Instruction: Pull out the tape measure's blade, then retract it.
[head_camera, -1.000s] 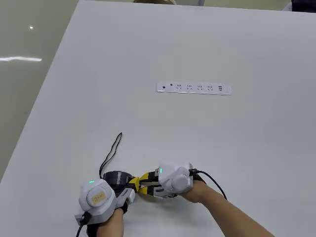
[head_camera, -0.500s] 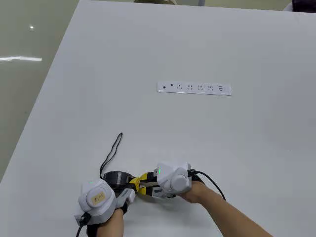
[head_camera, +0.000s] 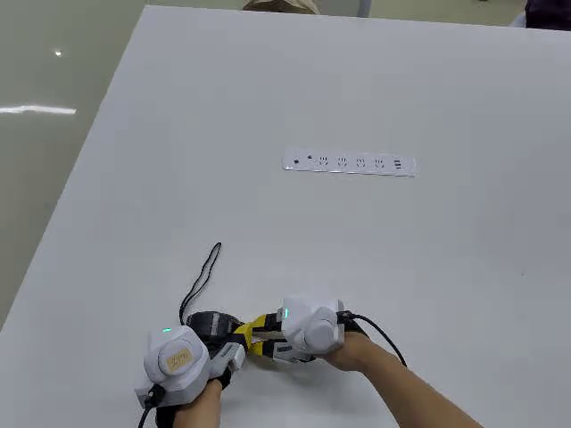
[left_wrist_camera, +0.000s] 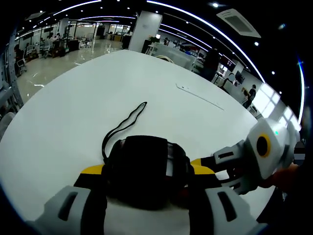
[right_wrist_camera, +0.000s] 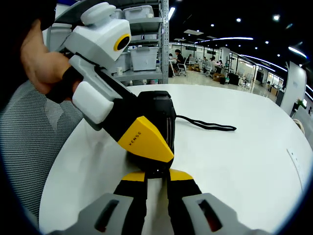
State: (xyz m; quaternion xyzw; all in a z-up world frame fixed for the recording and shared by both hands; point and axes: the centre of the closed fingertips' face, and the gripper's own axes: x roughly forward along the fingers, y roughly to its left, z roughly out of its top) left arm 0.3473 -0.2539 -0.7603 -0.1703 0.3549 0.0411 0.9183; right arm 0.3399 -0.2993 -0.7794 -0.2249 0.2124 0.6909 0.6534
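- One large white table [head_camera: 357,80] carries everything. Both grippers work near its closest edge, and most of its surface stretches away ahead of them.
- Two hand-held grippers meet there almost tip to tip. The left gripper [left_wrist_camera: 147,171] points away from the person and a little to the right. The right gripper [right_wrist_camera: 157,177] comes in from the right side and points toward the left one.
- Left gripper: its jaws are spread to the width of the tape measure [left_wrist_camera: 142,156] and press on it from both sides, one yellow pad on each flank of the black case. It is pinching the case.
- Right gripper: its jaws are drawn almost together, with only a narrow slit between the yellow pads. Their tips touch the lower front edge of the case. Whether the end of the blade sits in this slit I cannot tell, because the spot is small and dark.
- White power strip [head_camera: 350,162]: it lies far ahead of both grippers, well apart from them, with its long side across the table.
- Tape measure: it rests on the table between the left gripper's jaws and just in front of the right gripper's tips. In the head view it is the dark round shape between the two grippers.
- Thin black strap [head_camera: 201,276]: it leaves the far side of the case and lies in a loose loop on the table, running forward and away from the left gripper.
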